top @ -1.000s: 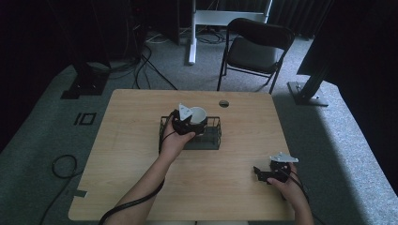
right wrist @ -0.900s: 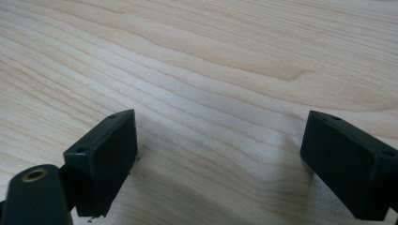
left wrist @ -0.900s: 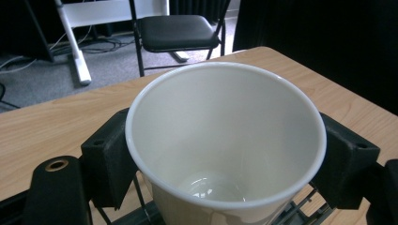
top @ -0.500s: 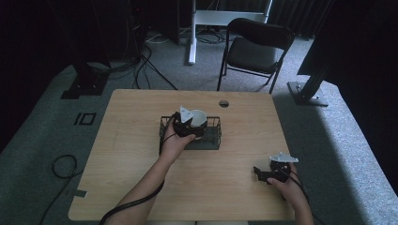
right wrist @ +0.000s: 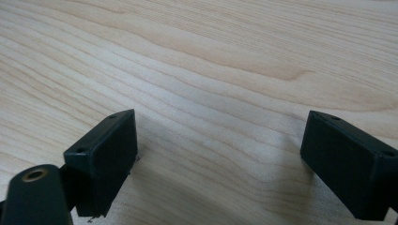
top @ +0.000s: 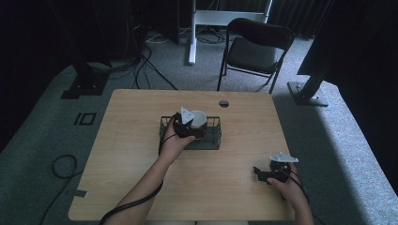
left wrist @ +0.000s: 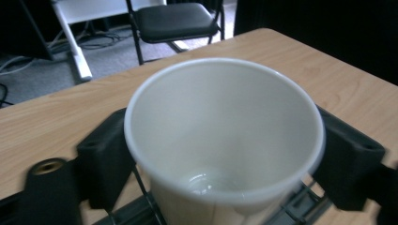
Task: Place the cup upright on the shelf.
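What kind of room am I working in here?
Probably a lab or studio workspace: a plain wooden table on grey carpet, a folding chair, loose floor cables and dark curtains behind.

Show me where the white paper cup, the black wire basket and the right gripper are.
white paper cup (left wrist: 220, 140), left gripper view, on its inner wall.
black wire basket (top: 213, 136), high view, on its right-hand wire wall.
right gripper (top: 257, 172), high view, between its open jaw tips over the table.

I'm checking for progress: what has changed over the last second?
Nothing visibly moved. The left hand-held gripper stays closed on the white paper cup over the black wire basket; the right hand-held gripper rests open on the wooden table.
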Available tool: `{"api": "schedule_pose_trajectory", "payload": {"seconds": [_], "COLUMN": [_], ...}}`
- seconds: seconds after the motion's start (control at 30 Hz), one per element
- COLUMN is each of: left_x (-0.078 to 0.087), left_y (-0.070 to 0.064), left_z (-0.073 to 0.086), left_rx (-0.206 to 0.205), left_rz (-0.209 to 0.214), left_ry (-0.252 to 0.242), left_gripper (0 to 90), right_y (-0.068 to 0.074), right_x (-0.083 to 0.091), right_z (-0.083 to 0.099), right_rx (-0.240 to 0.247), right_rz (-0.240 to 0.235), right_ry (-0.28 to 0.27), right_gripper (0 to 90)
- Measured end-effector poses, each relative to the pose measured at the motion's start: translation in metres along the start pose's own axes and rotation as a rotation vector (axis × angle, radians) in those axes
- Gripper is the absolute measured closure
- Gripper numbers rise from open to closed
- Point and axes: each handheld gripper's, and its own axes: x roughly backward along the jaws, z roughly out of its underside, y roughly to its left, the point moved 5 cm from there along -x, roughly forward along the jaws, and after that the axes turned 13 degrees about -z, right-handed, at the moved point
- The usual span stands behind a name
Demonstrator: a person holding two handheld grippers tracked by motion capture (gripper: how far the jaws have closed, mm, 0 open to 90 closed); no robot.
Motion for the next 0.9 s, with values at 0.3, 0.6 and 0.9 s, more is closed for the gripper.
{"api": "schedule_pose_trajectory", "payload": {"seconds": [0.3,0.6,0.9], "left_x": [0.009,0.024,0.033], "left_y": [0.003,0.009,0.015], "left_z": [-0.005,-0.006,-0.001], "left_rx": [0.008,0.021,0.019], "left_rz": [0.011,0.009,0.009], "left_ry": [-0.009,-0.011,-0.008], "left_gripper": [8.5,8.5,8.5], "right_y": [0.000,0.000,0.000], "right_x": [0.000,0.000,0.000], "right_z": [0.000,0.000,0.000], "right_rx": [0.000,0.000,0.001], "right_rz": [0.000,0.000,0.000], "right_ry": [0.000,0.000,0.000], "right_gripper": [10.8,10.8,10.8]}}
